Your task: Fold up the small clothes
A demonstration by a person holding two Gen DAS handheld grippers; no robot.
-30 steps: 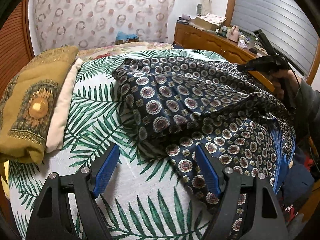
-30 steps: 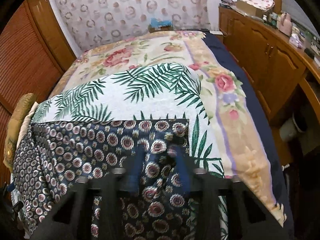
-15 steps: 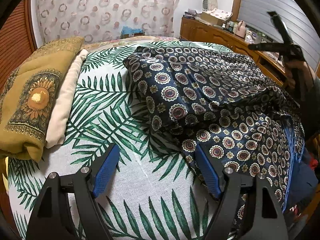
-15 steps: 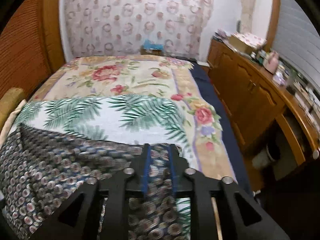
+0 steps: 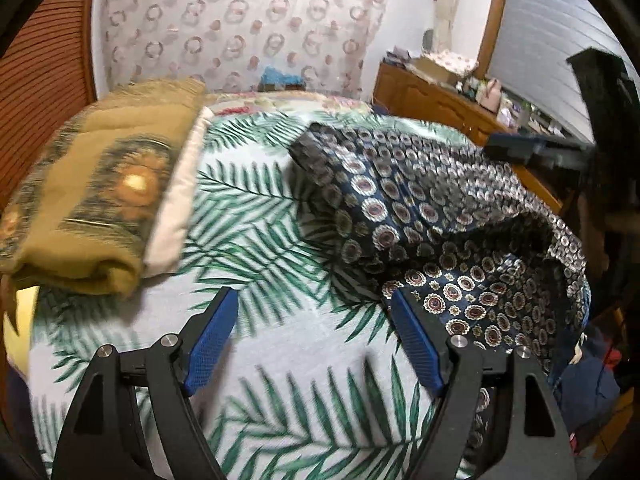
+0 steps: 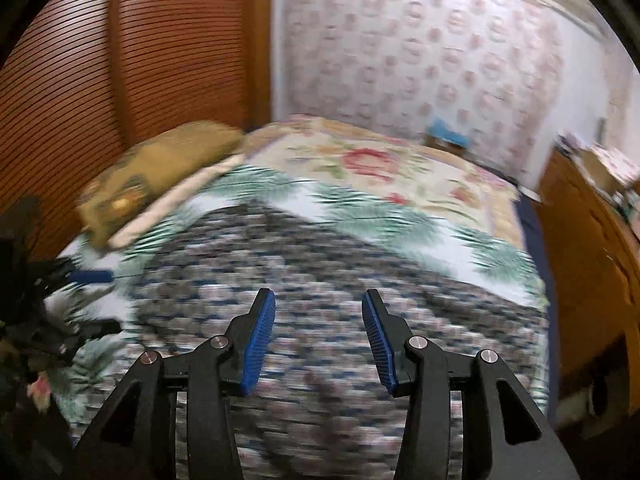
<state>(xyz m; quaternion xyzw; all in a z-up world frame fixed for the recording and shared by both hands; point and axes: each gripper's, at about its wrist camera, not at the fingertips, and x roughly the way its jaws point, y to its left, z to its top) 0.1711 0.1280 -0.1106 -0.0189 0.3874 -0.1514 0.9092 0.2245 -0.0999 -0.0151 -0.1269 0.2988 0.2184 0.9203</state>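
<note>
Left wrist risk: the navy medallion-print garment [image 5: 420,216] is seen rumpled on the palm-leaf bedspread [image 5: 256,248], one side draped over the bed edge; the fold could be dragged off, it is judged.
Left wrist tool: the left gripper [image 5: 314,344] is held wide apart, empty, above the bedspread.
Right wrist risk: blurred view; a crooked fold could go unnoticed.
Right wrist tool: the right gripper [image 6: 319,340] is opening, nothing clamped, over the garment [image 6: 320,256].

free: palm-print bedspread [image 5: 256,240] left of garment [image 5: 420,216] | blocked: folded blanket [image 5: 100,200] far left
</note>
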